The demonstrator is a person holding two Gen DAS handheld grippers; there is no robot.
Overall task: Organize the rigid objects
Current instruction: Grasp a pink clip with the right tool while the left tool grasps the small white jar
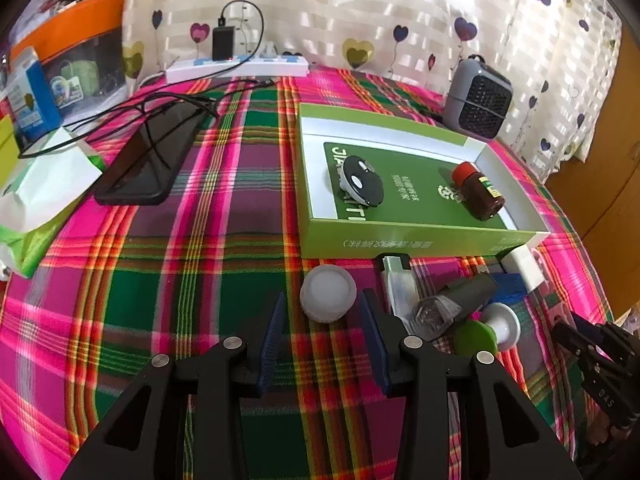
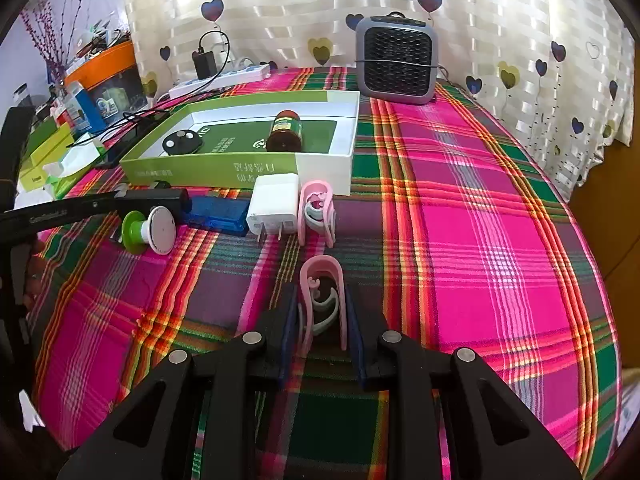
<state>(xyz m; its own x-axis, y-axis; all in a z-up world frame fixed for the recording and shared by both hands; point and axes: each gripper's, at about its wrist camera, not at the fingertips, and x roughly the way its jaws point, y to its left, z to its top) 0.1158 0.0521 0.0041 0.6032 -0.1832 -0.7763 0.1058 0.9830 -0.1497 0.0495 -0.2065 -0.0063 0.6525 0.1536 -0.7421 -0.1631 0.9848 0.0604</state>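
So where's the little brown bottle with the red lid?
The brown bottle is lying on its side inside the green box, toward the box's right end in the left wrist view, with the round black gadget to its left.

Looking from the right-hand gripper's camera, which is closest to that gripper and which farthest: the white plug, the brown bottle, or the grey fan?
1. White plug, just ahead of the right gripper, in front of the green box.
2. Brown bottle, lying inside that box.
3. Grey fan, at the table's far edge by the curtain.
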